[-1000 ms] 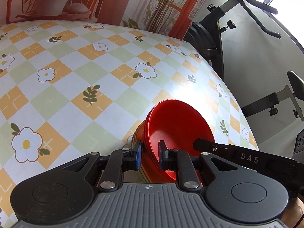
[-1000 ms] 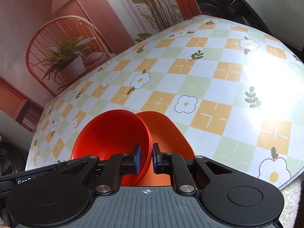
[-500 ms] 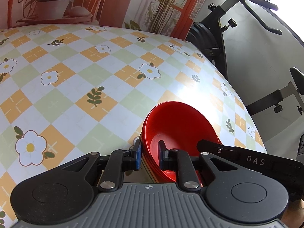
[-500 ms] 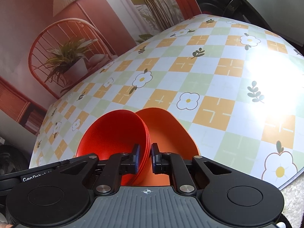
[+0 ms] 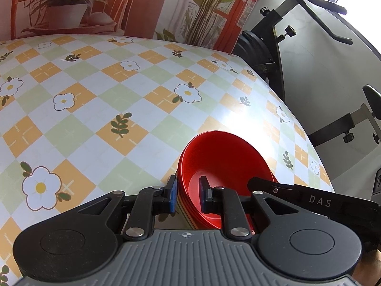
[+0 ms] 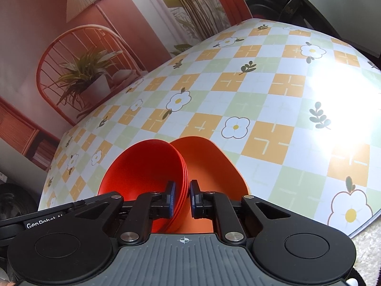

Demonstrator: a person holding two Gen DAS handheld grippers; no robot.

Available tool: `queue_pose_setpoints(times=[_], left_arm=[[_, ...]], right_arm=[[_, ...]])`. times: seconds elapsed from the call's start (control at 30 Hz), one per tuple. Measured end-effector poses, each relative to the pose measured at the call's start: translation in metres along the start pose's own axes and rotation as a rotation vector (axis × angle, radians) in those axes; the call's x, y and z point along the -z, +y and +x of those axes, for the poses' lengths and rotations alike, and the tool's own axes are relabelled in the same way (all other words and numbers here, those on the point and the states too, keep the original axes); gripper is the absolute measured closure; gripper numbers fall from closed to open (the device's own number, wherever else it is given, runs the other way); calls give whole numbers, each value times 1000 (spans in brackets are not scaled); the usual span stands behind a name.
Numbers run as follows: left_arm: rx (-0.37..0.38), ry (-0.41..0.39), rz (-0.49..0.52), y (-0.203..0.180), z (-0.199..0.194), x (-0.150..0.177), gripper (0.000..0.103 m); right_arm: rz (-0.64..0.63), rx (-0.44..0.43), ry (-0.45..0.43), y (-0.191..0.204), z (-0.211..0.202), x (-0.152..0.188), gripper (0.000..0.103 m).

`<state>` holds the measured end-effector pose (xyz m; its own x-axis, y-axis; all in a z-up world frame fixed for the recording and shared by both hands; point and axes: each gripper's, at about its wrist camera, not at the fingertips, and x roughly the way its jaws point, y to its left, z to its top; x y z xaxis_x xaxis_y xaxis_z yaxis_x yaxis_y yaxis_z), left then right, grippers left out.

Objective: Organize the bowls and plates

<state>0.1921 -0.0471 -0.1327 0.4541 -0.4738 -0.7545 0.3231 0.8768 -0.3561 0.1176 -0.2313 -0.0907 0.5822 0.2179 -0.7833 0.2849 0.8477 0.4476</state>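
Observation:
A stack of nested red bowls [image 5: 221, 157] is held between both grippers, low over the flowered tablecloth [image 5: 95, 109]. My left gripper [image 5: 188, 196] is shut on the stack's near-left rim, one finger inside the top bowl and one outside. In the right wrist view the red bowls [image 6: 142, 166] lean left, and my right gripper [image 6: 182, 199] is shut on their right rim. An orange plate [image 6: 209, 164] lies right behind and under the bowls. The stack's underside is hidden, so I cannot tell whether it touches the table.
The right gripper's black body [image 5: 309, 200] crosses the left wrist view beside the bowls. A black exercise bike [image 5: 273, 43] stands past the table's far right corner. The table edge [image 6: 357, 228] runs close on the right, with pale carpet [image 6: 366, 245] below.
The bowl stack has gone from steeply tilted to more level and sits a little lower in both views. Both grippers keep their hold on the rim.

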Motion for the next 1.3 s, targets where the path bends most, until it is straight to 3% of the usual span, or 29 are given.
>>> queue_pose_setpoints(times=[0.13, 0.27, 0.5, 0.87, 1.03, 1.17, 1.3], left_arm=[[-7, -4, -2, 2, -2, -1, 82], [-12, -25, 3, 1, -8, -2, 64], [-19, -58, 53, -6, -20, -5, 64], [-75, -197, 123, -7, -78, -30, 41], [-107, -302, 155, -12, -119, -54, 31], [-145, -410, 180, -18, -155, -73, 19], [-174, -488, 199, -28, -187, -85, 14]], right_arm=[[-12, 5, -14, 3, -4, -2, 90], [-16, 15, -21, 4, -6, -4, 88], [-63, 38, -64, 11, -19, -15, 84], [-227, 95, -141, 42, -50, -36, 71], [-289, 86, -211, 61, -72, -58, 50], [-328, 64, -272, 77, -95, -79, 39], [-385, 56, -323, 94, -115, -96, 29]])
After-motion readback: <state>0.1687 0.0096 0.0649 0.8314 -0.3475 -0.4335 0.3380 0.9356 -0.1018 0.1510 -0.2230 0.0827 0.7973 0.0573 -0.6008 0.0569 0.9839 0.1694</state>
